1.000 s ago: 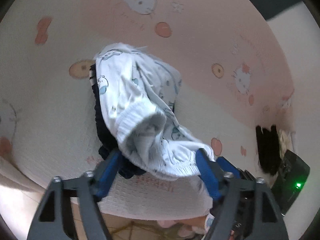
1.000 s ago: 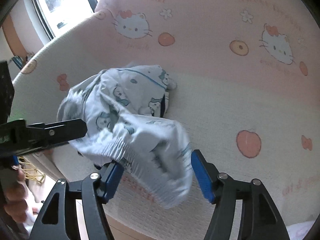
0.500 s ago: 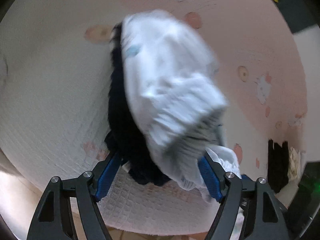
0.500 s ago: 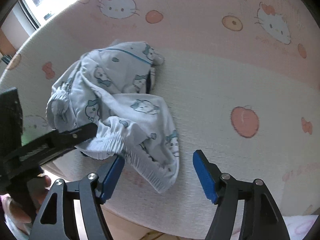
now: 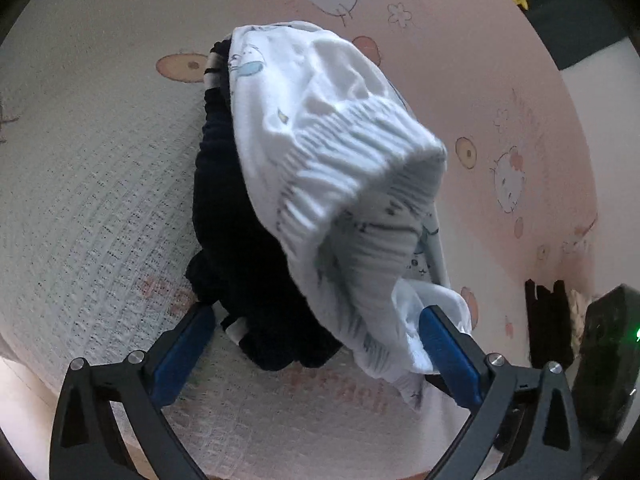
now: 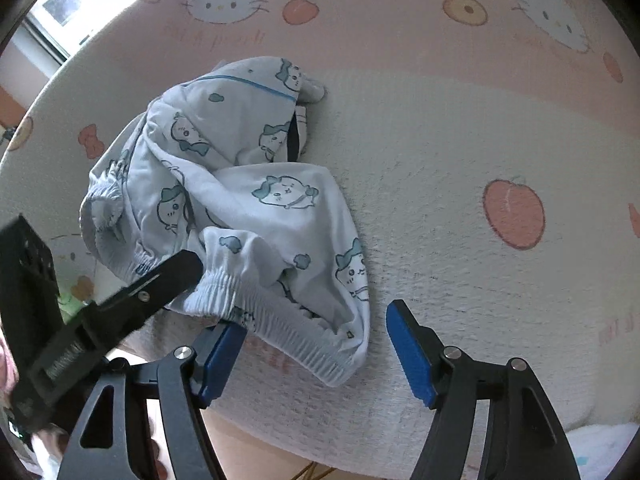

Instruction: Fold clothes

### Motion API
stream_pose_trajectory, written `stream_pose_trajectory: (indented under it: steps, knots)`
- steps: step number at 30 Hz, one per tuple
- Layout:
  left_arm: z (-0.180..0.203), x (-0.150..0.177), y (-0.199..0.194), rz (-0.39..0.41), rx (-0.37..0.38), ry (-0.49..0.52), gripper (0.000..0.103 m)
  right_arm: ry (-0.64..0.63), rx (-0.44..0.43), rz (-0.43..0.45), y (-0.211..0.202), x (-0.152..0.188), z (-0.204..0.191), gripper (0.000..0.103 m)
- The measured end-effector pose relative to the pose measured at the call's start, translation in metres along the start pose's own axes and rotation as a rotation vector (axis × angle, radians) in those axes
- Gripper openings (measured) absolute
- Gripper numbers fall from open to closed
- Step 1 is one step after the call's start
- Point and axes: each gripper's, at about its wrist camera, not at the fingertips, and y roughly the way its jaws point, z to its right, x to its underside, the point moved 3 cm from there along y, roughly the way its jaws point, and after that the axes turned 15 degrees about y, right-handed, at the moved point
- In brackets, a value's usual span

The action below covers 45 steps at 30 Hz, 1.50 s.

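Dark garment (image 5: 240, 240) mostly hidden under printed white shorts (image 6: 256, 200). Shorts bunched between wide-open left gripper (image 5: 316, 344); right gripper (image 6: 316, 344) open, waistband between its fingers.

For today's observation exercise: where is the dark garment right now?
In the left wrist view the dark garment lies on the blanket, mostly under the white printed garment, its near end between the open left gripper fingers.

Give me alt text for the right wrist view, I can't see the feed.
A crumpled white printed garment lies on a pink and cream cartoon-print blanket. The right claw is open at its near elastic hem, and the left claw reaches in from the left, touching the hem.
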Motion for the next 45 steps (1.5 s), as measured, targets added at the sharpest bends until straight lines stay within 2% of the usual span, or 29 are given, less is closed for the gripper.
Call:
stream_pose_trajectory:
  steps: [2,4,8,15,17,21,22,25,27,30,31,34,37,45]
  knots:
    - [-0.003,-0.003,-0.007,0.002,-0.015,-0.043,0.085,-0.003,-0.018,0.003,0.001,0.001,-0.003,0.071]
    - [-0.004,-0.007,-0.017,0.017,-0.028,-0.074,0.078,-0.016,-0.029,0.016,0.001,0.002,-0.008,0.071]
    - [0.008,-0.016,-0.043,0.067,-0.058,-0.007,0.078,-0.057,-0.019,0.042,0.003,0.005,-0.016,0.071]
    - [0.052,-0.037,-0.069,0.112,-0.239,0.29,0.078,-0.048,-0.014,0.067,0.013,0.011,-0.026,0.071]
    - [0.056,-0.042,-0.067,0.109,-0.271,0.335,0.078,-0.043,-0.008,0.082,0.014,0.012,-0.027,0.071]
    - [0.045,-0.037,-0.068,0.101,-0.278,0.36,0.078,-0.05,0.009,0.105,0.014,0.014,-0.032,0.07]
    - [0.042,-0.036,-0.068,0.096,-0.279,0.362,0.075,-0.05,0.011,0.11,0.015,0.015,-0.033,0.07]
    - [0.032,-0.024,-0.06,0.061,-0.285,0.374,0.05,-0.027,0.009,0.108,0.016,0.016,-0.033,0.07]
    - [0.025,-0.029,-0.049,0.035,-0.29,0.381,0.042,-0.009,0.001,0.102,0.017,0.017,-0.032,0.07]
    - [0.02,-0.03,-0.047,0.038,-0.275,0.364,0.034,0.006,0.017,0.111,0.016,0.017,-0.031,0.053]
    - [0.018,-0.03,-0.048,0.041,-0.269,0.357,0.029,0.011,0.02,0.113,0.015,0.016,-0.03,0.046]
    - [0.013,-0.031,-0.054,0.047,-0.234,0.318,0.025,0.036,0.003,0.119,0.012,0.013,-0.027,0.025]
    - [0.01,-0.031,-0.063,0.062,-0.172,0.26,0.022,0.063,-0.007,0.128,0.005,0.011,-0.027,0.015]
    - [0.024,-0.041,-0.084,0.11,-0.066,0.22,0.021,0.108,-0.01,0.21,-0.027,0.004,-0.02,0.012]
